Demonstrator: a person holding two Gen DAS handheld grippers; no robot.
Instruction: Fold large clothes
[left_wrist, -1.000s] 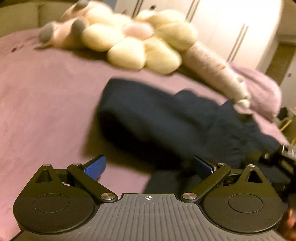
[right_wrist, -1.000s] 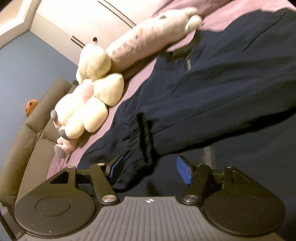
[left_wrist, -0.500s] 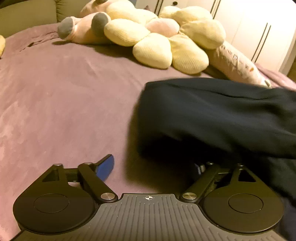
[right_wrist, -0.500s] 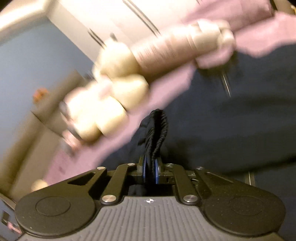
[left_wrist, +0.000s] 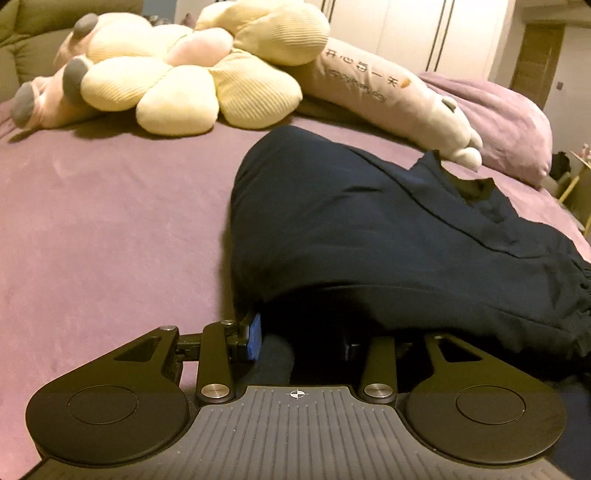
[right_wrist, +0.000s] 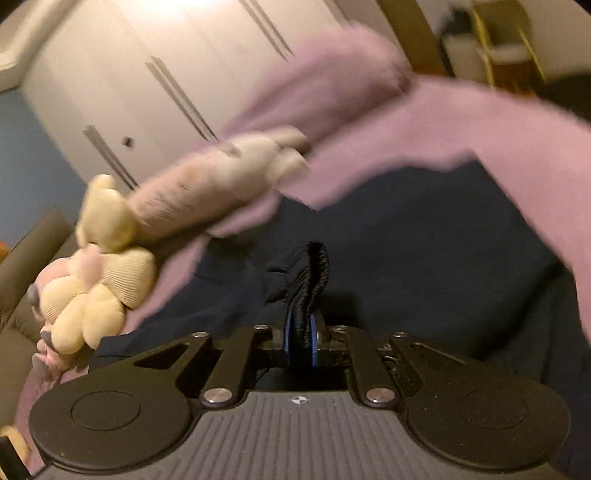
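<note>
Gripping the elastic cuff (right_wrist: 312, 280) between its blue pads (right_wrist: 287, 338), our right tongs (right_wrist: 300, 338) are clenched on the garment (right_wrist: 424, 258), and the gathered band stands up just ahead of the tips. From there the dark cloth runs forward and to both sides over the bed (right_wrist: 498, 122); this view is smeared, so we cannot say exactly how it lies.

Our left tongs (left_wrist: 299, 341) sit low at the near edge of the garment (left_wrist: 369, 221). One blue pad (left_wrist: 255, 339) shows on the left, with dark cloth against its inner face; the other finger is buried under the overhanging fold, so we cannot tell whether these tongs are clamped or merely parted around the cloth.

What the coming move turns on, we judge: seen from the left tongs, the garment lies ahead and to the right, its long axis running from the rounded hump near the cushion (left_wrist: 207, 88) across towards the gathered hem at the far right edge. The left tongs are nearer that rounded end; the right ones hold a cuff.

As for looks, it is navy, thick and soft, heaped rather than flat, with seams crossing the top. The long pillow (left_wrist: 388, 96) lies just behind it on the mauve bed (left_wrist: 110, 221), so we would fold away from the toys.
</note>
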